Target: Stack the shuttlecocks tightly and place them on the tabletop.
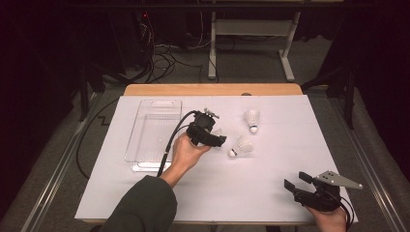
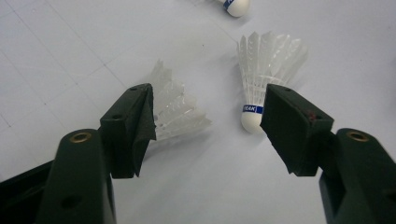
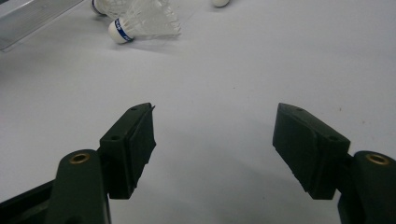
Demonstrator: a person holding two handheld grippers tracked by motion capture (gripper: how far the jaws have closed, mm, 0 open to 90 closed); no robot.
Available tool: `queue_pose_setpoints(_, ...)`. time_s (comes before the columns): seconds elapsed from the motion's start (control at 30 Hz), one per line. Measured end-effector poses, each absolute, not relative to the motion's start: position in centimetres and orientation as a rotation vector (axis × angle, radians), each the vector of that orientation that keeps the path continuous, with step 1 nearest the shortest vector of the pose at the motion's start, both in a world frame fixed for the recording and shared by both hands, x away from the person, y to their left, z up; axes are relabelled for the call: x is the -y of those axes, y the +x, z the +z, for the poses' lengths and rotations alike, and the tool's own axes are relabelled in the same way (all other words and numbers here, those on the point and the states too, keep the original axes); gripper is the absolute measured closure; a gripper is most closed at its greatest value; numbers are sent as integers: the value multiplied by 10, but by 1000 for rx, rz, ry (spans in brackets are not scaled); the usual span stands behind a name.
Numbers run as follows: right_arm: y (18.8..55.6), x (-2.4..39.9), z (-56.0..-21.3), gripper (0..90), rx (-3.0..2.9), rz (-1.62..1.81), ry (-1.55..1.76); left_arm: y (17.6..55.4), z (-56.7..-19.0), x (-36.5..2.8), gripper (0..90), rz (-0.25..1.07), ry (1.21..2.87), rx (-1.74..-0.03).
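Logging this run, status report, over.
Left gripper open, nosing at nearest shuttlecock. Right gripper open, idle near table edge. Clear tray empty. Nothing blocking.

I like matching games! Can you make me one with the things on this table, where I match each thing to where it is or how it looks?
Things:
1. clear plastic tray
2. left gripper
3. right gripper
4. white feather shuttlecock with a blue band

Places or states:
A. open, at the table's near right corner
B. lying on the white table, cork end toward the left gripper
C. empty, at the table's left
D. open, close to the shuttlecocks

Pairs: 1-C, 2-D, 3-A, 4-B
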State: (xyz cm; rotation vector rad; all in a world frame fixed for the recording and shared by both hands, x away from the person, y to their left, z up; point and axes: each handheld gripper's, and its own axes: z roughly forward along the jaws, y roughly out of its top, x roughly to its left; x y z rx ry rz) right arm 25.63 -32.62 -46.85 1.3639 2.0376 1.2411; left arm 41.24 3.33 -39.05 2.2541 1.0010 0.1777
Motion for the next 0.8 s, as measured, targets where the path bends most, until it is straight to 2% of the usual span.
queue_pose_setpoints(0.8, 256, 326, -469, 300, -2042, 1239, 1361, 393, -396, -47, 354, 161, 2242, -989)
